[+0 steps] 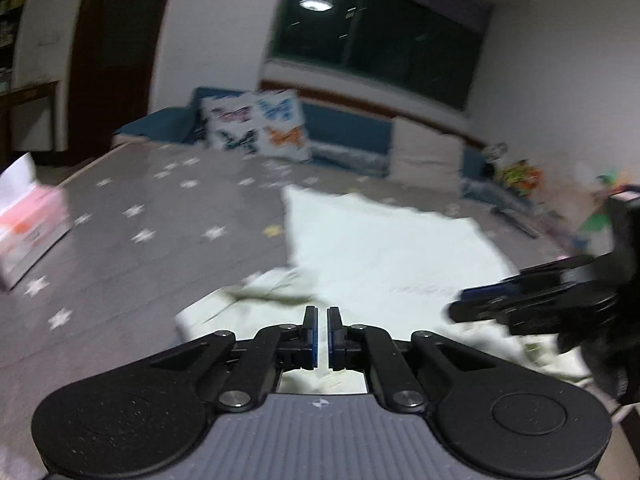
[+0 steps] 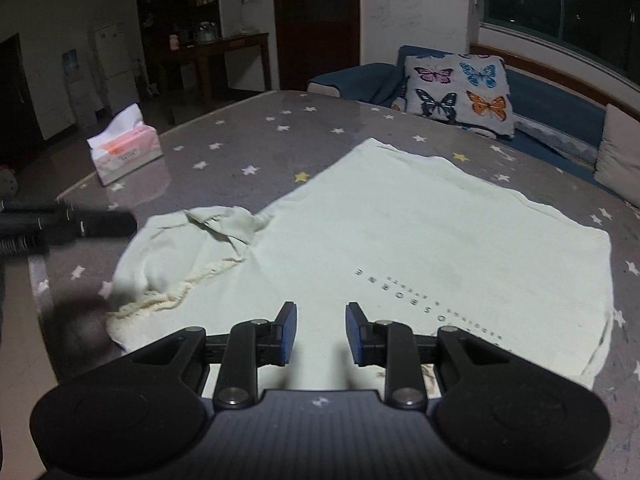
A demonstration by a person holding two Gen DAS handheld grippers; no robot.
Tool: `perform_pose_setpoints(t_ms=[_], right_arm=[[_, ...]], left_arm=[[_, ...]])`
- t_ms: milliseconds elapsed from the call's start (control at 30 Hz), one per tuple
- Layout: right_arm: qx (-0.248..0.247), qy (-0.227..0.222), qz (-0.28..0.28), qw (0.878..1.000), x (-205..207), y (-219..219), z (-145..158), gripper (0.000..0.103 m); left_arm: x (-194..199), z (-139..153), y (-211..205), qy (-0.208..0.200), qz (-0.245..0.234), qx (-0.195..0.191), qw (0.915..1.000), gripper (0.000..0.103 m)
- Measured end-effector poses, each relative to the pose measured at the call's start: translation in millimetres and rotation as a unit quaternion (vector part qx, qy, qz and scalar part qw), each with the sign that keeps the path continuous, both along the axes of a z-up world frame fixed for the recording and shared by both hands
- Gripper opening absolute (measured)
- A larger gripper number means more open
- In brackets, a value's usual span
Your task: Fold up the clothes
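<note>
A pale green T-shirt (image 2: pixel 400 232) lies spread on the bench (image 2: pixel 248 140), which wears a grey cloth with white stars; small dark letters run across the shirt near its right side, and one sleeve (image 2: pixel 192 248) is bunched up at the left; the left tongs (image 1: pixel 322 334) are closed, with only a thin gap between the blue pads, and nothing shows between them; they hang just over the crumpled near edge of the shirt; the right tongs (image 2: pixel 321 334) are partly open and hold nothing; the shirt lies below them; in the left wrist view the right tongs (image 1: pixel 480 304) show at the right edge, blurred, over the shirt; a pink tissue box (image 2: pixel 124 152) stands near the bench's far left edge, well apart from the shirt; a butterfly pillow (image 2: pixel 460 92) leans on a blue sofa (image 2: pixel 560 108) behind the bench.
</note>
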State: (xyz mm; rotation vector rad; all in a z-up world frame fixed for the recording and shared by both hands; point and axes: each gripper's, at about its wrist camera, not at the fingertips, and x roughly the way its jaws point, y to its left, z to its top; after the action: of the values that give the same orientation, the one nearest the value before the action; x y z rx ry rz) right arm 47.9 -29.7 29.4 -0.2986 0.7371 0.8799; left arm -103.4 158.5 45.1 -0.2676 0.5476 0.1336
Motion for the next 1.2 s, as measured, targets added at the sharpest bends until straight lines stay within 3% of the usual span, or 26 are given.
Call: perform_pose_setpoints(t_ms=[167, 333, 400, 433, 467, 567, 767, 900, 1033, 1200], right_arm=[[-0.004, 0.008, 0.010, 1.000, 2.5, 12.2, -6.5, 0.026], [0.003, 0.009, 0.017, 1.000, 0.7, 18.7, -5.5, 0.026], [0.003, 0.007, 0.018, 1.000, 0.2, 20.0, -4.5, 0.026], [0.004, 0.007, 0.018, 1.000, 0.2, 20.5, -4.2, 0.026], [0.004, 0.007, 0.018, 1.000, 0.4, 20.8, -4.1, 0.026], [0.003, 0.011, 0.019, 1.000, 0.5, 22.6, -5.3, 0.026], [0.004, 0.018, 0.034, 0.999, -2.6, 31.9, -9.0, 0.026], [0.005, 0.021, 0.030, 0.999, -1.0, 33.9, -10.7, 0.026], [0.015, 0.032, 0.013, 0.999, 8.0, 27.9, -9.9, 0.026], [0.026, 0.030, -0.009, 0.999, 19.7, 21.2, -4.5, 0.026]], left_arm=[[0.1, -14.4, 15.6, 0.028, 0.057, 0.011, 0.9979, 0.047], [10.8, -31.3, 28.1, 0.059, 0.081, 0.006, 0.9949, 0.049], [15.1, -36.1, 32.2, 0.060, 0.084, -0.007, 0.9946, 0.046], [17.2, -38.6, 34.2, 0.060, 0.086, -0.013, 0.9944, 0.038], [18.3, -40.2, 36.4, 0.060, 0.084, -0.023, 0.9944, 0.017], [17.5, -38.2, 40.4, 0.047, 0.074, -0.054, 0.9947, 0.004], [11.8, -5.4, 20.8, -0.028, 0.011, -0.035, 0.9989, 0.003], [14.8, 6.2, -10.2, -0.051, -0.077, -0.014, 0.9956, 0.003], [25.9, -5.0, -41.5, -0.026, -0.154, 0.012, 0.9877, 0.003], [34.2, -26.7, -63.9, 0.028, -0.202, 0.025, 0.9787, 0.005]])
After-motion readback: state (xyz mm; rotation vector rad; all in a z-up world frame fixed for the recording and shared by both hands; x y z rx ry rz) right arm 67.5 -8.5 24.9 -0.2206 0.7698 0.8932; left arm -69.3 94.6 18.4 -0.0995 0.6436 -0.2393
